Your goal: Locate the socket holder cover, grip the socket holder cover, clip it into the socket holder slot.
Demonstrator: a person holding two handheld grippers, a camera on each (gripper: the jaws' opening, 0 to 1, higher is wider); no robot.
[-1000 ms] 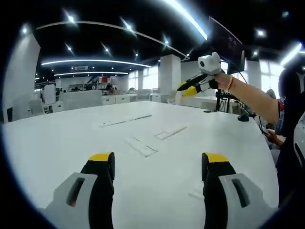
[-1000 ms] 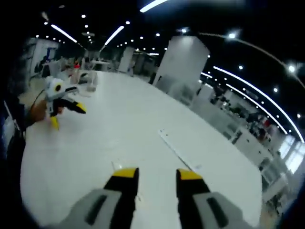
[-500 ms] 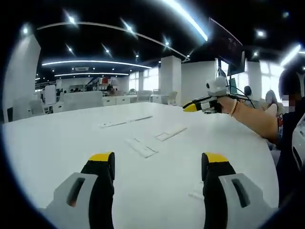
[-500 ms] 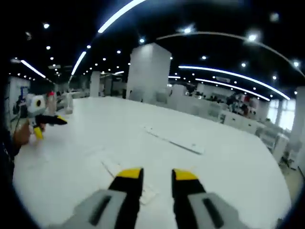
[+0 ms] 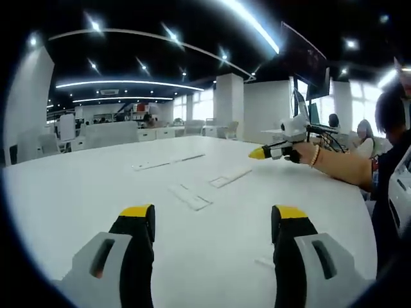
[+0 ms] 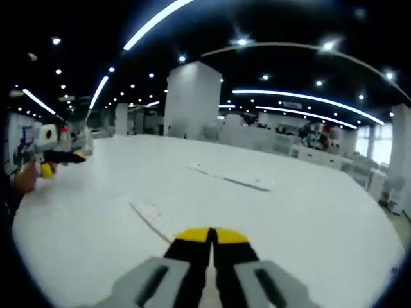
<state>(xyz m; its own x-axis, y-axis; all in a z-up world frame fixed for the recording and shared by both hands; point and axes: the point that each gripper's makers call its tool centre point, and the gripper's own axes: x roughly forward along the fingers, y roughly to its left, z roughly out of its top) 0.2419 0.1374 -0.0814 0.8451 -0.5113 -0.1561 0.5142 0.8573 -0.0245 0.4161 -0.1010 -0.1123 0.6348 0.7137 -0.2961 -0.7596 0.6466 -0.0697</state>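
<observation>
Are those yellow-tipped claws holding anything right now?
No. The left gripper is open above the white table. The right gripper is shut, with nothing visible between its tips.

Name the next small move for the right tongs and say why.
Probably open the right tongs first. Their jaws are shut with nothing between them. A flat white piece, likely the cover, lies untouched on the table, just ahead and to the left of the tips. The left tongs are open and hold nothing, so neither can grip it as things stand.
</observation>
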